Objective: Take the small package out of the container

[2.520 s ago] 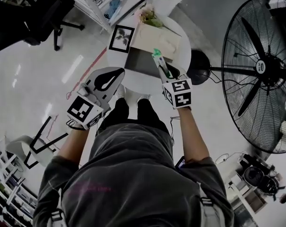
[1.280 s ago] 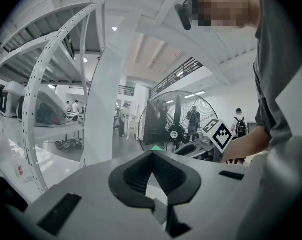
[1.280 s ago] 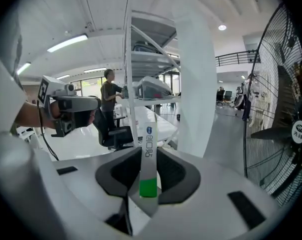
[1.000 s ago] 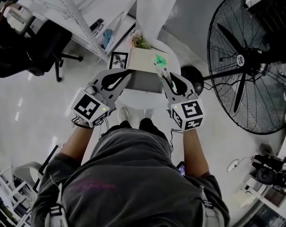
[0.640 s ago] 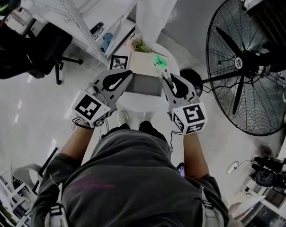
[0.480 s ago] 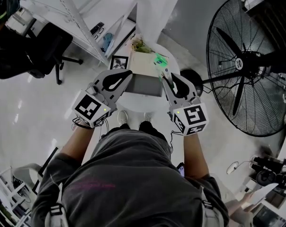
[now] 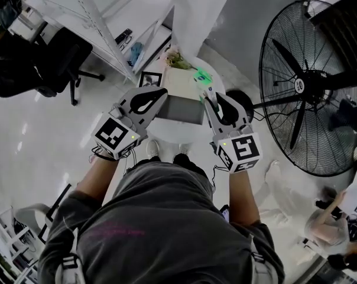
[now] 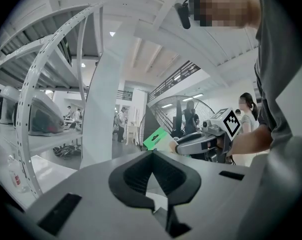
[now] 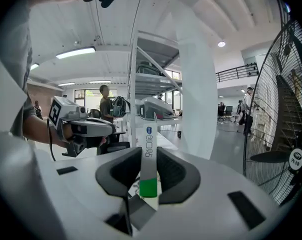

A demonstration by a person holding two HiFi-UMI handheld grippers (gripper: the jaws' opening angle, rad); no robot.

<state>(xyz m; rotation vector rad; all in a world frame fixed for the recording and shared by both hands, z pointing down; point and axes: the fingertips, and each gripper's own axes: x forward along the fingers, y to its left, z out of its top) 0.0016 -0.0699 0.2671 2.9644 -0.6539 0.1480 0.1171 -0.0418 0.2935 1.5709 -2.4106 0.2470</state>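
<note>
Currently the small package, a flat white sleeve with a green end, stands edge-on between the jaws of your right hand-held gripper, which pinch it from both sides. From the head view the small package reaches forward from your right hand-held gripper and lies over the right end of the container, an open box with grey walls and a pale inside. The right gripper view shows none of the container around the package. Your left hand-held gripper is held over the container's left end. In the left gripper view your left hand-held gripper has its jaw tips pressed together with nothing between them, and the package's green end shows beyond them. The container sits on a small round white tabletop, with a framed picture just beside it and a small plant behind. A large floor fan stands to your right.
</note>
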